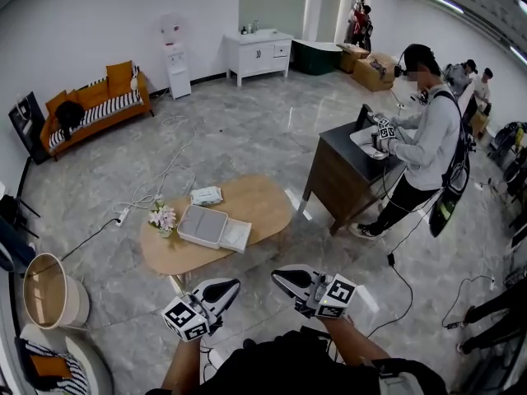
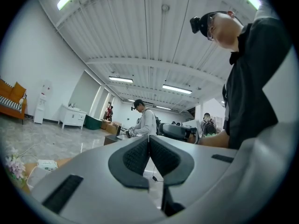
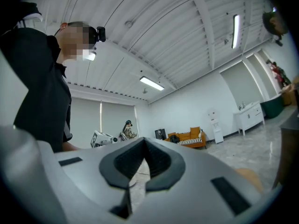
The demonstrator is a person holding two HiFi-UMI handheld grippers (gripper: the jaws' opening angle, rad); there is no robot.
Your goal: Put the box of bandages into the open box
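Observation:
A small pale box of bandages [image 1: 206, 195] lies at the far side of the oval wooden table [image 1: 268, 204]. Beside it sits the open white box [image 1: 212, 227], its lid folded out flat to the right. Both grippers hover near me, short of the table's near edge. My left gripper [image 1: 234, 285] is shut and holds nothing; its pads [image 2: 140, 155] meet in the left gripper view. My right gripper [image 1: 277, 276] points toward the left one, also shut and holding nothing, with its pads [image 3: 156, 160] closed. The bandage box [image 2: 46, 164] shows low at the left in the left gripper view.
A small bunch of flowers [image 1: 163, 217] stands at the table's left end. A person [image 1: 428, 138] works at a dark desk [image 1: 346, 167] to the right. Cables [image 1: 156, 183] trail over the floor. A round basket [image 1: 53, 290] stands at the left, an orange sofa [image 1: 95, 101] beyond.

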